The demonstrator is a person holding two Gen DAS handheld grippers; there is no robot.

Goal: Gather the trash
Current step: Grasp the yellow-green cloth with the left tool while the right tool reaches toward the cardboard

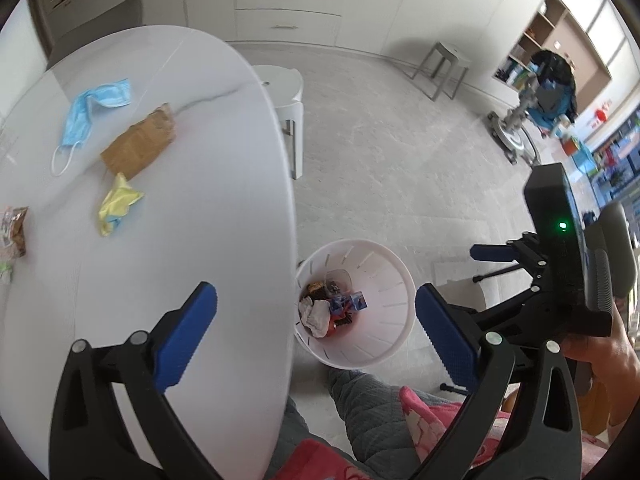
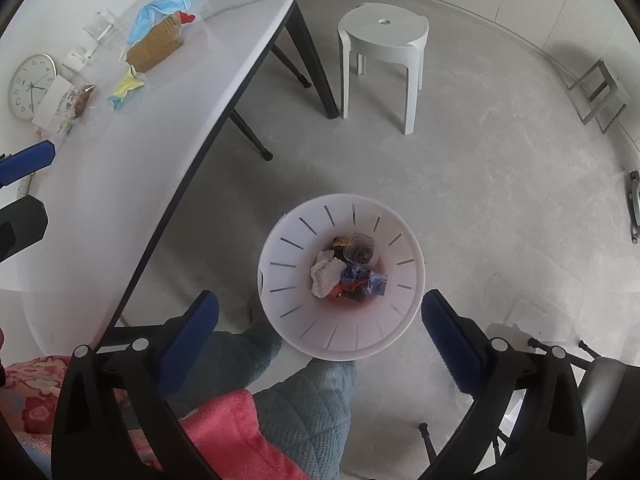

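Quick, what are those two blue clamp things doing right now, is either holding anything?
Left tool: open, holding nothing.
Right tool: open, holding nothing, above the white bin.

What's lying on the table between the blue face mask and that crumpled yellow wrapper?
A brown paper bag lies between the blue face mask and the yellow wrapper on the white table; the left wrist view shows it best.

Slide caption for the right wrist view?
Open right gripper above slotted white plastic bin holding crumpled trash beside white table.
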